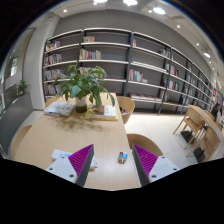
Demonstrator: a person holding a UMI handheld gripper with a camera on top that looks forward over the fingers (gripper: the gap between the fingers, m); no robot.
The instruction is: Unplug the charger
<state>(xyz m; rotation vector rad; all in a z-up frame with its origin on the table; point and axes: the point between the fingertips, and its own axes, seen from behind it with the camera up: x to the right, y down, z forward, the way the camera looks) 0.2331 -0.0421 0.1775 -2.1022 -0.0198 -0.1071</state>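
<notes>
My gripper [110, 160] fingers stand wide apart, holding nothing, at the bottom of the frame. A small blue object, likely the charger [122, 157], lies between them on the table [50, 140]. It is too small to read, so I could close off-centre and knock it away; the potted plant [84, 88] sits mid-frame beyond.

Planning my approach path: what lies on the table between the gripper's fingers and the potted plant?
In the gripper view, a small blue item lies just ahead of the open gripper; beyond it the table looks bare up to the potted plant.
</notes>
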